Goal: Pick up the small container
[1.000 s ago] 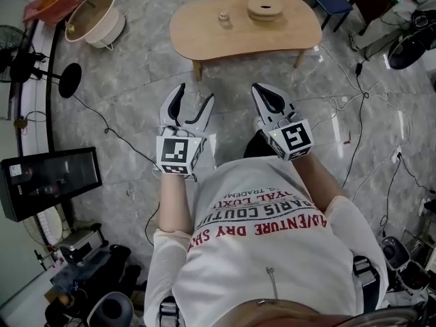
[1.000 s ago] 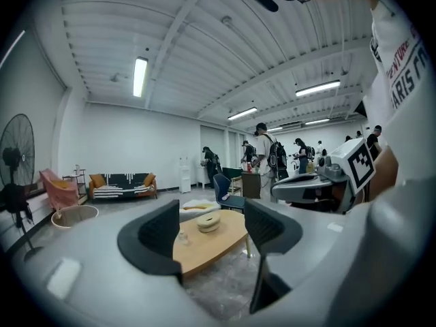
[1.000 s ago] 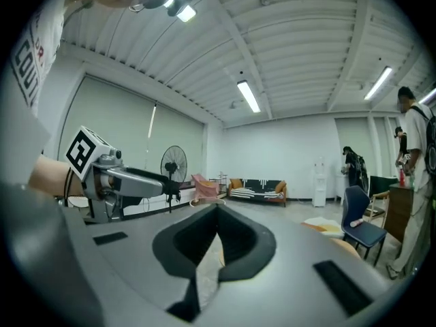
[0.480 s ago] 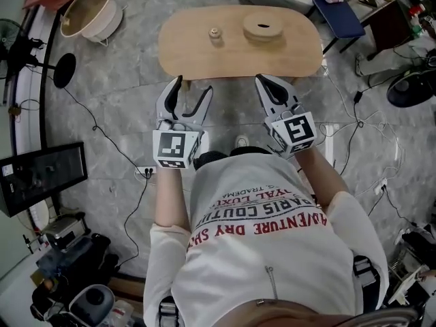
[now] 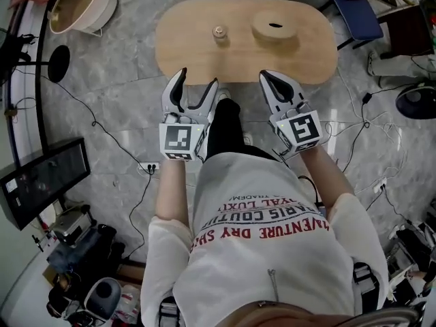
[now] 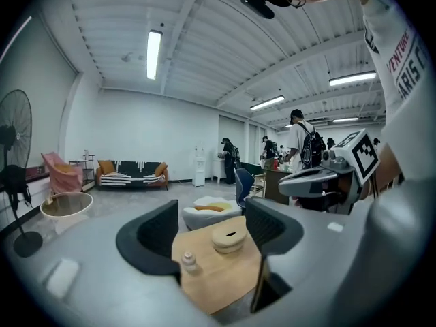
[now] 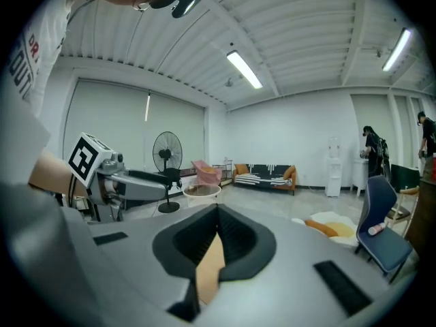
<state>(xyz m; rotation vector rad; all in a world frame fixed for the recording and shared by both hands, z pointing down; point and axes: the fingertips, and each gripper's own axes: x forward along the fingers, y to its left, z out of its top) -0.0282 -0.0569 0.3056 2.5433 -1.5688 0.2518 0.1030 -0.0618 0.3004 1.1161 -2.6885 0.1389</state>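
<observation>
**Desk:** What are the jaws doing?

**Photographer:** The left gripper (image 5: 196, 80) stands with its jaws spread wide and nothing between them. Its own view shows only the table top through the gap. It is held at the near edge of the wooden table (image 5: 310, 54), above the floor and not yet over the top.

**Desk:** And the thing to be picked up?

**Photographer:** The small container (image 5: 219, 32) stands upright on the table's left half, towards its far side, untouched and well apart from both tools. To its right on the same top lies a round wooden disc (image 5: 275, 27) with a hole in its middle. Further right, also at the table's near edge, the right gripper (image 5: 272, 80) has its jaws brought together, tips meeting, with nothing held.

**Desk:** So which step is this?

**Photographer:** The approach, by my reading: no grasp has begun. The left tool looks the likelier one for the job, since it is spread ready and the container lies ahead of it. The next move calls for a reach across the table top, with the jaws lowered to either side of the container before they close. The piece is small and could tip over if nudged.
</observation>
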